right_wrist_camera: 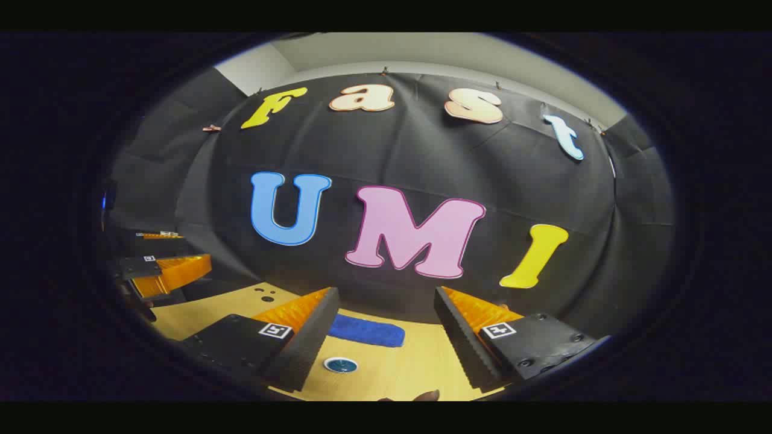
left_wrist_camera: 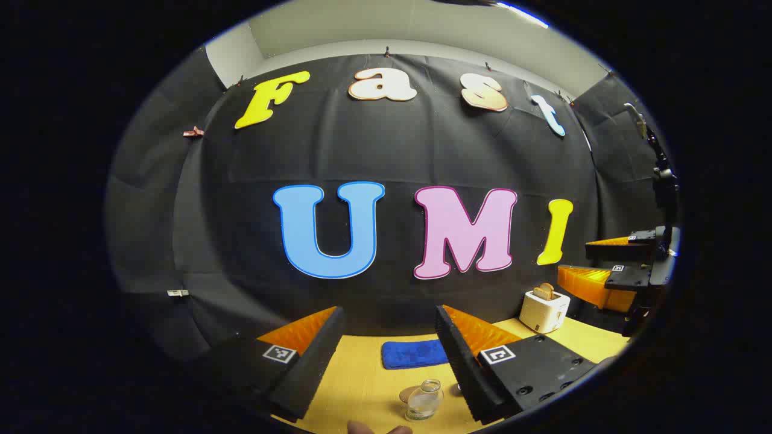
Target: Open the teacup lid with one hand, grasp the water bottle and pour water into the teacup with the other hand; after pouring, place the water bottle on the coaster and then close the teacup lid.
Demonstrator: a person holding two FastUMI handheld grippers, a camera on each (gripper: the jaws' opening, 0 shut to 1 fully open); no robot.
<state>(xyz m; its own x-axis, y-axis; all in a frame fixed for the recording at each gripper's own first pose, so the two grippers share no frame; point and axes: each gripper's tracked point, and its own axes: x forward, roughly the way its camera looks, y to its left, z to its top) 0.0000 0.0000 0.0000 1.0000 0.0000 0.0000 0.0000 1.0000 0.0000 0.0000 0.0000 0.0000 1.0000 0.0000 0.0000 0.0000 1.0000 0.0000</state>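
In the left gripper view, the left claw (left_wrist_camera: 389,346) hangs above the wooden bench (left_wrist_camera: 362,386) with its two fingers spread wide apart and nothing between them, so it is released. Down between those fingers, near the bottom of the view, a clear glass water bottle (left_wrist_camera: 424,400) stands upright on the bench. Just to its left, touching or nearly touching it, lies a small round brownish disc (left_wrist_camera: 408,393); I cannot tell whether it is a lid or a coaster. Farther back, near the black cloth wall, a folded blue cloth (left_wrist_camera: 414,353) lies flat on the bench. To the right, at the far edge of the bench, a white toaster (left_wrist_camera: 544,310) stands with a slice of bread poking out of its top. At the right edge of this view the right claw (left_wrist_camera: 603,265) shows farther off, well above the bench, its fingers apart.

In the right gripper view, the right claw (right_wrist_camera: 386,337) is also released, fingers wide and empty. Between them on the bench (right_wrist_camera: 416,374) the blue cloth (right_wrist_camera: 367,330) lies by the wall, and nearer, just beside the left finger, a small round teal coaster (right_wrist_camera: 341,364) with a pale rim lies flat. At the left edge of this view the left claw (right_wrist_camera: 163,265) shows farther off, fingers apart.
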